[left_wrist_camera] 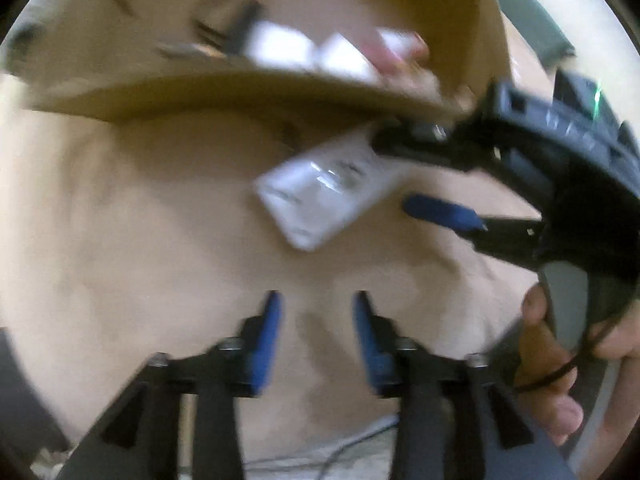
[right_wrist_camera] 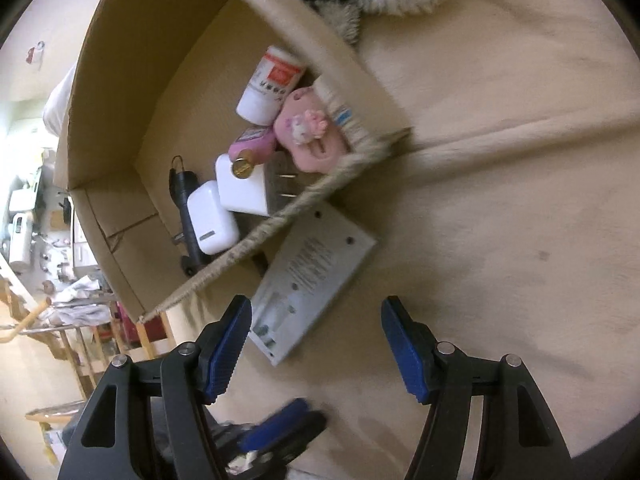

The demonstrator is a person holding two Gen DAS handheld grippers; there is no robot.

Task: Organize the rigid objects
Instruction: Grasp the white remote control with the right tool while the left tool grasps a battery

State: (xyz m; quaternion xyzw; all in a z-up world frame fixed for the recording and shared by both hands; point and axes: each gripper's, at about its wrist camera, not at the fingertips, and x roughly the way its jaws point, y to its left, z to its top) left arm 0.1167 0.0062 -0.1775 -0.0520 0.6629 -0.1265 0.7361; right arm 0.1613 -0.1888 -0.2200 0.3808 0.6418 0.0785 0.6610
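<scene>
Lying beside the cardboard box (right_wrist_camera: 120, 92), a flat grey slab (right_wrist_camera: 312, 276); both grippers gape empty.

Both grippers are pointing steeply downward, the left gripper (left_wrist_camera: 316, 336) standing with its blue fingers (left_wrist_camera: 266, 344) parted and nothing between them, while the right gripper (right_wrist_camera: 316, 350) is holding its fingers (right_wrist_camera: 406, 354) wide apart and empty, a hand (left_wrist_camera: 560, 364) gripping its handle.
</scene>
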